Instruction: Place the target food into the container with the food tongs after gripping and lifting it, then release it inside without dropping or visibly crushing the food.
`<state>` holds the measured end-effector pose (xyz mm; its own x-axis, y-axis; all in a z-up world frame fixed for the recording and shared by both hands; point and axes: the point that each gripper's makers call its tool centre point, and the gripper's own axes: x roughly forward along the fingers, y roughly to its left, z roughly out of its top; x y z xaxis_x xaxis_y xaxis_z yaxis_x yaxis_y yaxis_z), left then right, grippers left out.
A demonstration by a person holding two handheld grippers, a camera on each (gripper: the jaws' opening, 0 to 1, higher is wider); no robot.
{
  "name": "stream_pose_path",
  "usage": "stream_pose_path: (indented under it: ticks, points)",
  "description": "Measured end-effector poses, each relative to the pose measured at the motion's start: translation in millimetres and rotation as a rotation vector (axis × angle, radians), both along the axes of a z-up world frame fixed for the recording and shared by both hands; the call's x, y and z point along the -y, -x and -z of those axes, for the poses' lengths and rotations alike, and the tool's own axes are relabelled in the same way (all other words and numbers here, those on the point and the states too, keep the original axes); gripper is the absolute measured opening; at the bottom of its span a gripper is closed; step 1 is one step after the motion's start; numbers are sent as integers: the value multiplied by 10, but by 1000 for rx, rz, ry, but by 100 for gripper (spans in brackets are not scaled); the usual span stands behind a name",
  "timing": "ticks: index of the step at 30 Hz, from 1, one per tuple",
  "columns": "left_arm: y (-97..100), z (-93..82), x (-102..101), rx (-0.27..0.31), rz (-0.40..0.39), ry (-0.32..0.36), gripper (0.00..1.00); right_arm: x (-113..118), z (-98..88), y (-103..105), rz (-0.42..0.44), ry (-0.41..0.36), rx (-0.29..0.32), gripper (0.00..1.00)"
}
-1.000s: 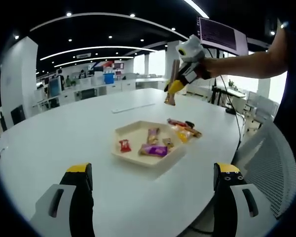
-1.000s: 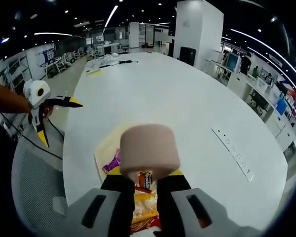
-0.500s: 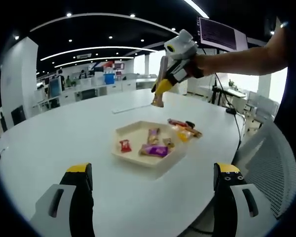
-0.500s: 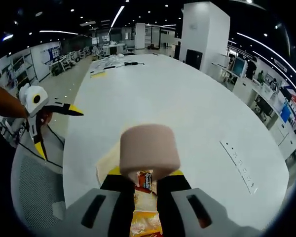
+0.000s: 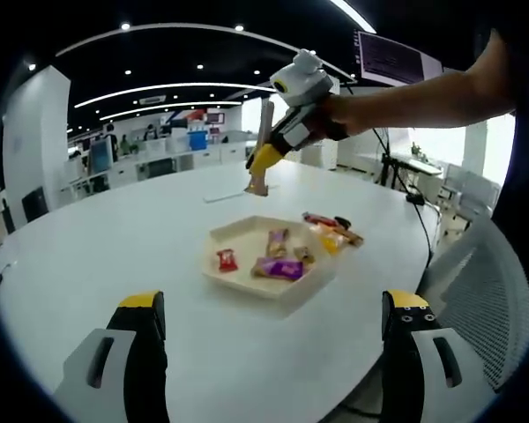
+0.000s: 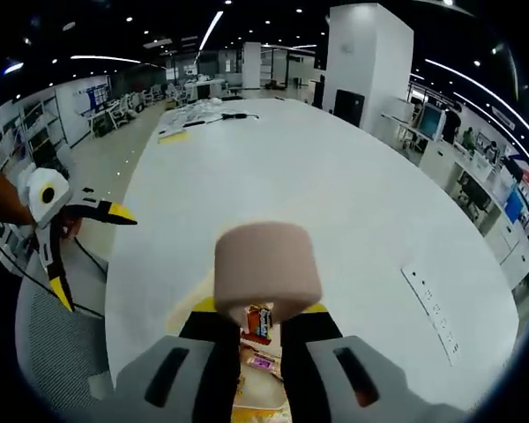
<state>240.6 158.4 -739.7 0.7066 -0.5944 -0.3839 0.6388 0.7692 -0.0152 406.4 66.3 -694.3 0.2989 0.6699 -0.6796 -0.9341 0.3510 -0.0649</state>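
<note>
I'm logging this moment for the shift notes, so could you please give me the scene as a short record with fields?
Setting: open office, large white table
Container: cream hexagonal tray on the table, holding several wrapped snacks
Loose items: more wrapped snacks on the table beside the tray
Right tool: raised above the table beyond the tray, shut on a tan tong-like piece
Left tool: jaws spread apart, holding nothing
Food in the tongs: cannot tell
</note>
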Motion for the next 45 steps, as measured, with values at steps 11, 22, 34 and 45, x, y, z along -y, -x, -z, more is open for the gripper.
stream_pose_path:
  ticks: [11, 22, 34, 45]
  points:
    - [4, 6, 12, -2, 5, -1, 99, 26, -43, 20, 2, -26, -3, 19]
    - [5, -4, 14, 2, 4, -1, 99, 129, -106, 54, -5, -25, 1, 19]
    - [3, 6, 9, -1, 3, -4, 99, 442, -125, 58, 2, 1, 11, 20]
    - [7, 18, 15, -6, 7, -8, 99, 769, -86, 104, 15, 34, 23, 20]
